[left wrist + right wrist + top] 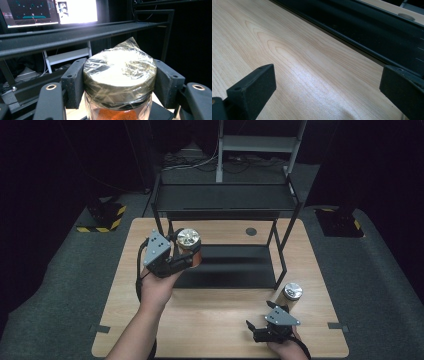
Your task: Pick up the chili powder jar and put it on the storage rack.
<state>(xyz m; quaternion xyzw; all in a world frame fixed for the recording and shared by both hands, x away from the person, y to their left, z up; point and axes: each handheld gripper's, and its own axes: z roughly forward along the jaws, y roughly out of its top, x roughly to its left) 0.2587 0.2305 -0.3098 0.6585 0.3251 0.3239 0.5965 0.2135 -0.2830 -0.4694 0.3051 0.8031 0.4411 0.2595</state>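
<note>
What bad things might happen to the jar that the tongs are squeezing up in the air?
1. The left tongs pinch the jar only at its lid, which is wrapped in shiny plastic film. It might slip and drop onto the table.
2. The black shelf rail is close by, so the jar could bump it.
3. The right tongs hang open, not helping.

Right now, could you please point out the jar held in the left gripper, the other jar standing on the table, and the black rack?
Held jar (120, 72): left gripper view, film-wrapped lid.
Standing jar (292, 291): high view, shiny lid.
Black rack (225, 196): high view, top shelf.
</note>
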